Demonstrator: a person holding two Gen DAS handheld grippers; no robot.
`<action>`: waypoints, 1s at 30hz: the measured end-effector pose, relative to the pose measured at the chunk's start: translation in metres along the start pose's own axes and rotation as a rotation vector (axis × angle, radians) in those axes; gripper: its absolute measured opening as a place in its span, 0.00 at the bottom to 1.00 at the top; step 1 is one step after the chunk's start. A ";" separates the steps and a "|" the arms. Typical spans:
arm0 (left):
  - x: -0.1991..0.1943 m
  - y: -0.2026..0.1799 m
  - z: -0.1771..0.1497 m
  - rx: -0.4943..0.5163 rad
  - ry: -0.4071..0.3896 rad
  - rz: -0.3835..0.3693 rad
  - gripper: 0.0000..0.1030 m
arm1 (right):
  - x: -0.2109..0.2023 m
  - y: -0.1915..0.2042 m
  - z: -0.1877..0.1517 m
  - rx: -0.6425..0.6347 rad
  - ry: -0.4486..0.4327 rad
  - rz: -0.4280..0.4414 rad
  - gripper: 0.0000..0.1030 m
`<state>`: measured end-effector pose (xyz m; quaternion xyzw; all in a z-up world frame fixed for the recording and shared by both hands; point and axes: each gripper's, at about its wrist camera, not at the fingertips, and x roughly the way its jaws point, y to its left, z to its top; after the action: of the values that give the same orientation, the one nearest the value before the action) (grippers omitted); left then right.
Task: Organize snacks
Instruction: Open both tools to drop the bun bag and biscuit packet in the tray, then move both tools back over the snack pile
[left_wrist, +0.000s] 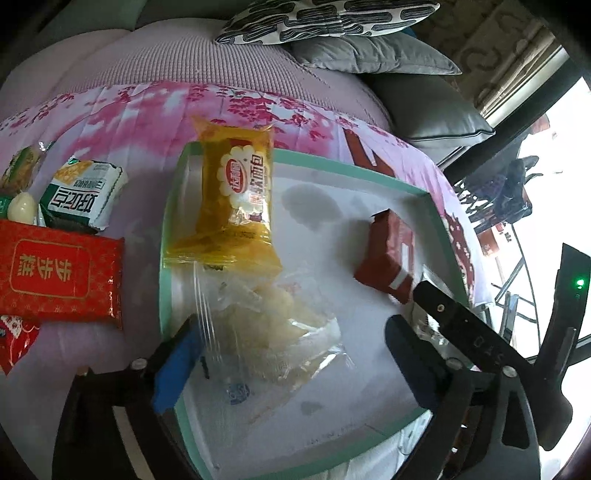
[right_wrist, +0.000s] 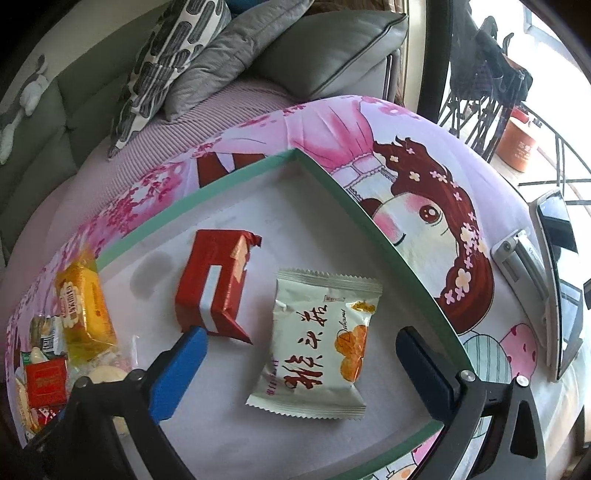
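Note:
A white tray with a green rim (left_wrist: 351, 162) lies on a pink printed cloth. My left gripper (left_wrist: 291, 332) stands open over a clear packet of pale pastry (left_wrist: 273, 325), which lies flat on the tray between the fingers. A yellow bread packet (left_wrist: 236, 199) lies across the tray's left rim. A red wrapped packet (left_wrist: 388, 258) sits further right. In the right wrist view my right gripper (right_wrist: 303, 338) is open around a white packet with orange print (right_wrist: 317, 343), flat on the tray (right_wrist: 236, 173). The red packet (right_wrist: 214, 284) lies just left of it.
Left of the tray lie several loose snacks, among them a green-and-white cracker packet (left_wrist: 85, 192) and a red packet with gold letters (left_wrist: 59, 277). Cushions (right_wrist: 207, 55) sit behind. A dark screen on a stand (right_wrist: 561, 288) is at the right edge.

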<state>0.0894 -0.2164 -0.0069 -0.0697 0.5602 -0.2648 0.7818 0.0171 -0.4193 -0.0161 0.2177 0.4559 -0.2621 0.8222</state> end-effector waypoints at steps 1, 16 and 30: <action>-0.003 0.000 0.000 -0.004 -0.005 0.005 1.00 | -0.001 0.000 0.000 0.000 -0.003 0.002 1.00; -0.074 0.041 0.005 -0.096 -0.179 0.321 1.00 | -0.019 0.014 -0.001 -0.035 -0.035 0.027 1.00; -0.123 0.150 -0.011 -0.321 -0.183 0.643 1.00 | -0.032 0.056 -0.013 -0.140 -0.040 0.066 1.00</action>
<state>0.1010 -0.0259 0.0311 -0.0352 0.5158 0.0931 0.8509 0.0300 -0.3611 0.0115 0.1695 0.4493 -0.2067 0.8525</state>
